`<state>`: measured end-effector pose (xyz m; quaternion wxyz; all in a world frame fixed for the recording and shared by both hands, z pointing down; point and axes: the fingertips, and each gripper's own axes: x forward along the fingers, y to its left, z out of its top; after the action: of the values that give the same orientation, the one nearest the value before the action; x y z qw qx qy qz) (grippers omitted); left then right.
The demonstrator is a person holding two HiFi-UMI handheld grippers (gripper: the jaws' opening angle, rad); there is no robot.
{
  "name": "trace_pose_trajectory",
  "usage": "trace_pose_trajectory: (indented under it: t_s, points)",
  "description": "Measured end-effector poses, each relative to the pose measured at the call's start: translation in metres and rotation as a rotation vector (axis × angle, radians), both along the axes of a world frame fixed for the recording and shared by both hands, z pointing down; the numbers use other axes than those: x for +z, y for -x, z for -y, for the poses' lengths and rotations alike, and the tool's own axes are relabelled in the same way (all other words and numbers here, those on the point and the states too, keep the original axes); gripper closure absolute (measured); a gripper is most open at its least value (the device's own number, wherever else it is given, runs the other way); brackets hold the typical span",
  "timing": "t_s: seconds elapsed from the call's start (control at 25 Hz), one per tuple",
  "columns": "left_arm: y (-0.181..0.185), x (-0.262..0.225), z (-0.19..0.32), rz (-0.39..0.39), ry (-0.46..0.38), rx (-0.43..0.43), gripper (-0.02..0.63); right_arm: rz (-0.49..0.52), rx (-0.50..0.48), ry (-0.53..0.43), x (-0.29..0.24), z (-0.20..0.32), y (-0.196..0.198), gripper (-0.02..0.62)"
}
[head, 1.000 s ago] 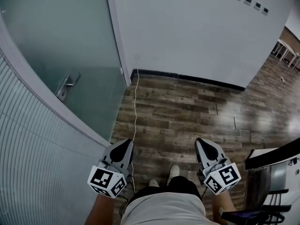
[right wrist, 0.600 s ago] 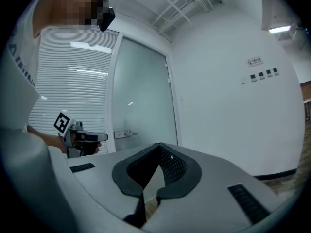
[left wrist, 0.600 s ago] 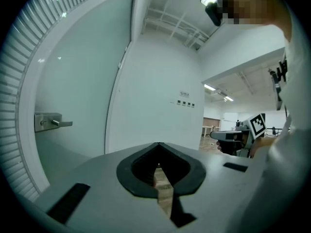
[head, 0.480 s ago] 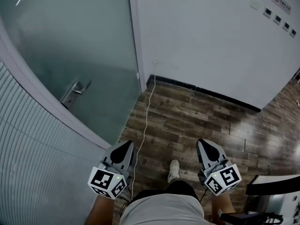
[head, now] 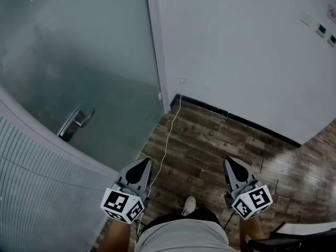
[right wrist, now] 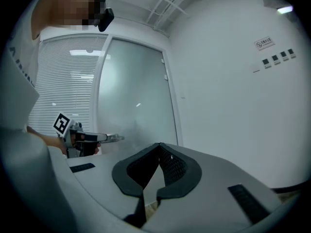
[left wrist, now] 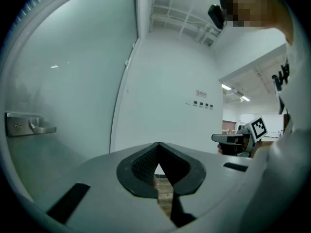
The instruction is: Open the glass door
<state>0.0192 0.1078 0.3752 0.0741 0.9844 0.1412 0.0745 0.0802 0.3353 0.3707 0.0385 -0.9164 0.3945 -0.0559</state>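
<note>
— Where's the door?
— Up ahead on our left, frosted and shut, its handle lying level.
— And our 2 tongs?
— The left tongs hang just short of the door, tips pressed together on nothing. The right tongs are farther from the door, also closed and empty. Neither touches the door.

The views are showing one frosted glass door carrying one silver metal lever handle, one thin white cable, four small dark square wall plates, one white shoe, and two grey handheld grippers, the left gripper and the right gripper.
</note>
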Motion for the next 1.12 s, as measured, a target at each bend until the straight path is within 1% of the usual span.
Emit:
trace_pose_trajectory:
  t_s: [0.08,0.2,0.4,0.52,0.68,0.92,1.12]
  points:
    - [-0.020,-0.002,-0.001,-0.007,-0.003,-0.028,0.606,-0.003,-0.028,0.000,0.000,0.000,-0.026,0.594]
    - [-0.041,-0.001,0.006,-0.008,-0.009,-0.092,0.606,-0.009,-0.086,0.005,0.002,0.007,-0.060,0.594]
    - [-0.049,0.004,0.029,0.024,-0.028,-0.209,0.606,0.025,-0.203,-0.007,0.014,0.039,-0.093,0.594]
    - [-0.053,0.004,0.043,0.032,-0.029,-0.265,0.606,0.049,-0.261,-0.007,0.022,0.059,-0.107,0.594]
    - [-0.048,0.005,0.072,0.034,-0.028,-0.350,0.606,0.053,-0.361,-0.013,0.025,0.102,-0.115,0.594]
    - [-0.050,0.009,0.124,0.015,-0.010,-0.447,0.606,0.028,-0.468,-0.005,0.019,0.170,-0.131,0.594]
    - [-0.060,0.007,0.173,-0.005,0.004,-0.519,0.606,0.007,-0.590,0.023,0.014,0.234,-0.142,0.594]
